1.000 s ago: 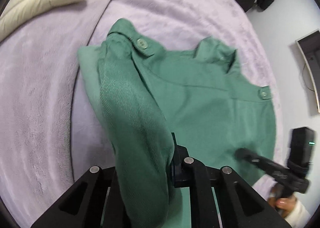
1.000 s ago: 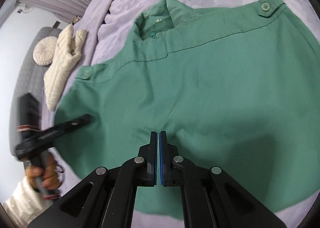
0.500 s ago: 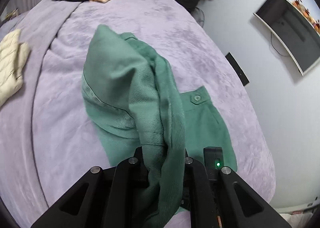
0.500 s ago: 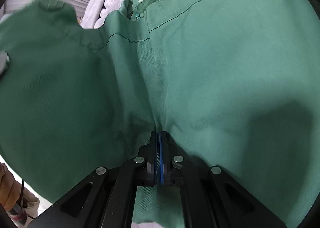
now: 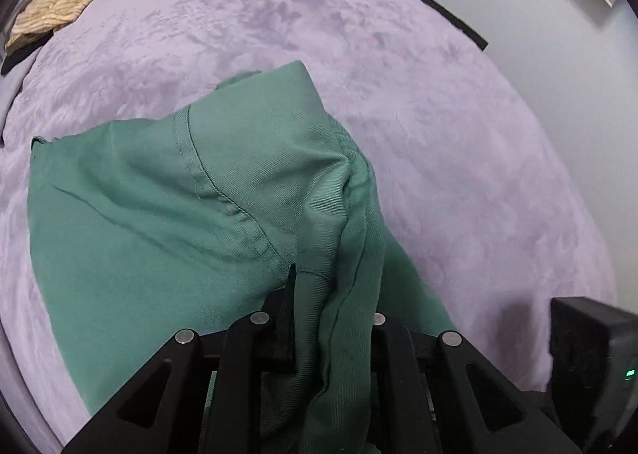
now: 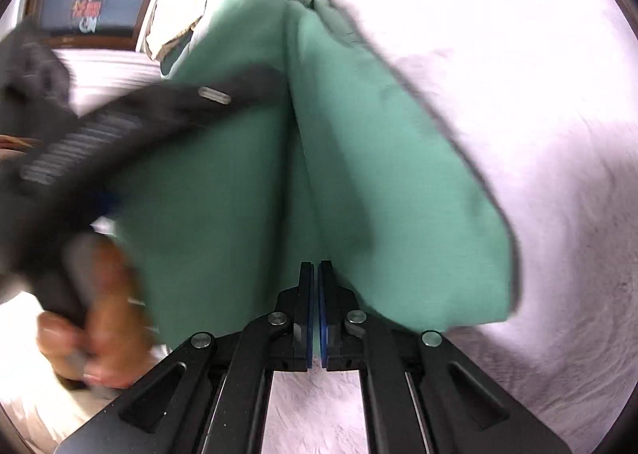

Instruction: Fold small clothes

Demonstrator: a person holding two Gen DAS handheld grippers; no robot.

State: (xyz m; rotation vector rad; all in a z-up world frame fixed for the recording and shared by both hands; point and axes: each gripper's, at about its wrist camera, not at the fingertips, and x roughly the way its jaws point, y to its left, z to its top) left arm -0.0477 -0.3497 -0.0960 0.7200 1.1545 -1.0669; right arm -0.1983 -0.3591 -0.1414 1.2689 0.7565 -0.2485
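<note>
A small green shirt (image 5: 167,223) lies partly bunched on a lilac bedspread (image 5: 418,103). My left gripper (image 5: 331,286) is shut on a thick fold of the shirt, which drapes over and hides its fingertips. In the right wrist view the shirt (image 6: 379,159) hangs folded in two halves. My right gripper (image 6: 318,270) is shut on its lower edge at the crease. The left gripper's body (image 6: 119,127) and the hand holding it cross that view at left, blurred.
A beige knitted garment (image 5: 67,3) lies at the bed's far left edge. A white wall with a dark strip (image 5: 450,17) runs behind the bed on the right. The right gripper's black body (image 5: 590,358) sits at the lower right.
The left gripper has carried its side of the shirt across toward the right gripper, so the shirt now hangs doubled over. The right gripper has lifted its edge off the bed.
</note>
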